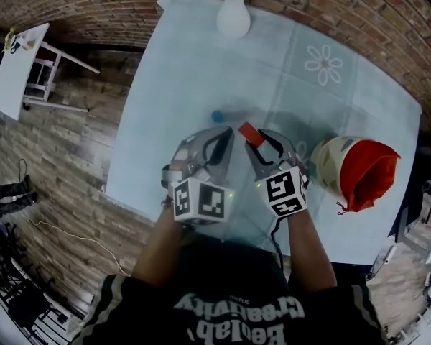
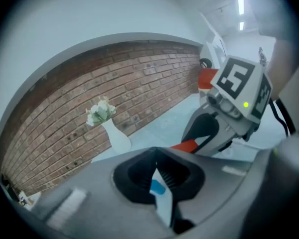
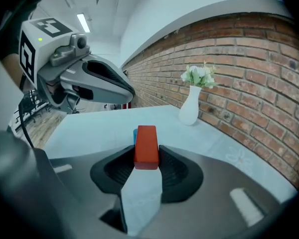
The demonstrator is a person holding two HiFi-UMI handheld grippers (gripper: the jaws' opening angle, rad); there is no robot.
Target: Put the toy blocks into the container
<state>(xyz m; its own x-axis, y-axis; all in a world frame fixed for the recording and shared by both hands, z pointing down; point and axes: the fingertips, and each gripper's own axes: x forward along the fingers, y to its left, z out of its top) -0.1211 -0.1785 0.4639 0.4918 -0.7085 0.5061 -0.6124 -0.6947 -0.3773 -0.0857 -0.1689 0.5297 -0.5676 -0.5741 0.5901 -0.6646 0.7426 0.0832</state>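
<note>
We are in the carry step. Our right gripper has its jaws clenched on the red block, which stands up between the pads with its upper half clear of them. In the head view it sits above the table, near the middle of the cloth. The container, a soft bag with a red lining, lies on its side to our right, near that hand, with its mouth turned away to the right.

Our left gripper is just beside the right one. Its jaw tips are together and it grasps nothing. Through the gap behind the tips we see the blue block, which lies on the cloth just ahead of that gripper, apart from it.

Next, we judge, the right hand has to swing the red block across to the bag's mouth and release it only once it is past the rim. Because the mouth faces away, the approach needs to come round from the far side, or the left gripper may have to steady or lift the rim. The blue block waits for a later pick.
</note>
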